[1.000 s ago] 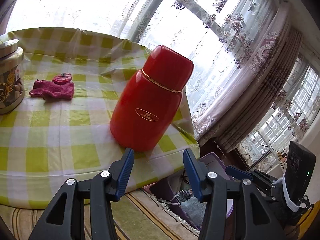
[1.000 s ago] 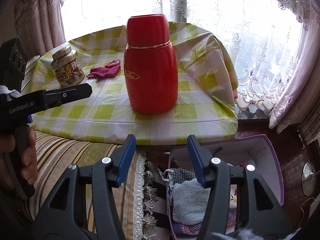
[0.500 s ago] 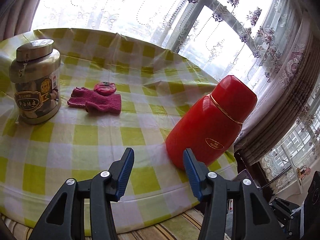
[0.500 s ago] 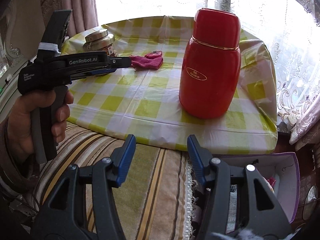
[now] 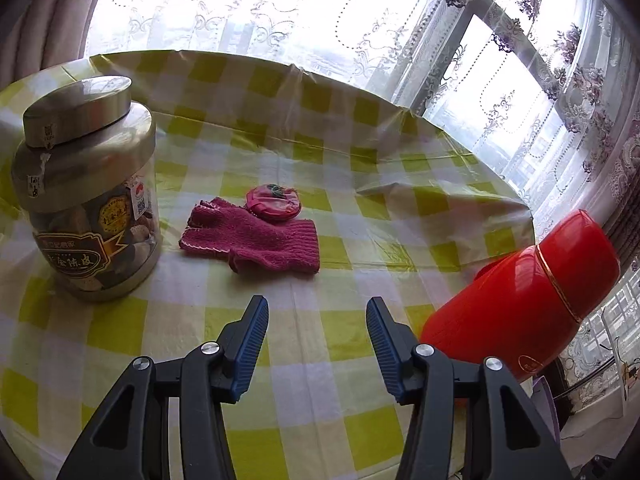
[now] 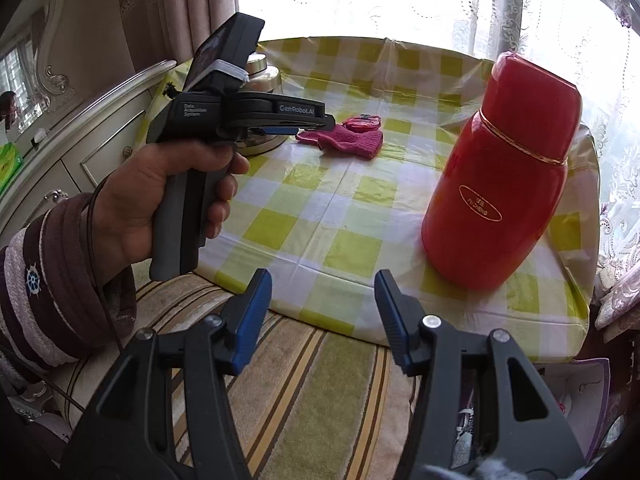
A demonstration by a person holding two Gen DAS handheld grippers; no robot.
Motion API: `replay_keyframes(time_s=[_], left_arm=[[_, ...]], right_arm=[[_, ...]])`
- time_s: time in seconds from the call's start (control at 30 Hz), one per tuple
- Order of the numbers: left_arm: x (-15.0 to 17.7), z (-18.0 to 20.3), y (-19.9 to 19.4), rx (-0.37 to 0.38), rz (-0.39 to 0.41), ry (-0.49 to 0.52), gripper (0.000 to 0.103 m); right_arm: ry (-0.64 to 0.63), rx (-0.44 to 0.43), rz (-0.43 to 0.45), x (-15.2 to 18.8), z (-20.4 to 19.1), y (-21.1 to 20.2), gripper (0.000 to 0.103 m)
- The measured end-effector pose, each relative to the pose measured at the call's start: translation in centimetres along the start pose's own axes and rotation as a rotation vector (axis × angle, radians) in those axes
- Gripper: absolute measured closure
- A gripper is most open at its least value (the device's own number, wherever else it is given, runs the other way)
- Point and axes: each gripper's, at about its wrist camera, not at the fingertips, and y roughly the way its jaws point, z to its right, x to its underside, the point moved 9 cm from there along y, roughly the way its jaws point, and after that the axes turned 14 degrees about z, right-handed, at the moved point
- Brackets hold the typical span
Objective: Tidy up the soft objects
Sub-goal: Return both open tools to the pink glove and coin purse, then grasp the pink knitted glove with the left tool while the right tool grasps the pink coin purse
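A magenta knitted fingerless glove (image 5: pixel 256 240) lies flat on the green-and-white checked tablecloth (image 5: pixel 320 352), with a small round pink pouch (image 5: pixel 272 202) touching its far edge. My left gripper (image 5: pixel 316 312) hovers open over the cloth just short of the glove, nothing between its blue pads. In the right wrist view the glove (image 6: pixel 352 142) and pouch (image 6: pixel 362 122) sit far back on the table. A hand holds the left gripper (image 6: pixel 328 122) there, its tip close to the glove. My right gripper (image 6: pixel 322 284) stands open and empty off the table's near edge, above a striped cushion.
A tall metal-lidded jar (image 5: pixel 86 200) stands left of the glove. A red flask (image 5: pixel 532 300) (image 6: pixel 504 176) stands at the table's right side. A striped seat cushion (image 6: pixel 320 400) lies below the table edge, and a purple box's rim (image 6: pixel 588 376) shows at lower right.
My left gripper swung left from the red flask and closed in on the glove and jar. My right gripper moved left, away from the purple box, to the striped cushion. Neither gripper's opening changed.
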Motion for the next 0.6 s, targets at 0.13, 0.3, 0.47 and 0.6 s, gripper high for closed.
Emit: replay_keyframes(time_s=[0.13, 0.3, 0.47, 0.6], left_arm=[[-0.5, -1.0, 2.6, -0.033, -0.013, 0.009, 0.046], [-0.5, -1.5, 6.6, -0.061, -0.042, 0.045, 0.034], [0.2, -2.1, 10.8, -0.101, -0.096, 0.06, 0.033], [0.5, -1.9, 12.9, -0.13, -0.108, 0.106, 0.032]], right_arm=[[-0.016, -0.019, 0.011, -1.3, -0.6, 0.9, 0.045], [-0.03, -0.034, 0.031, -3.3, -1.0, 1.8, 0.041], [-0.044, -0.031, 0.052, -5.2, -1.0, 2.6, 0.034], [-0.05, -0.019, 0.058, -6.5, -0.7, 3.5, 0.028]])
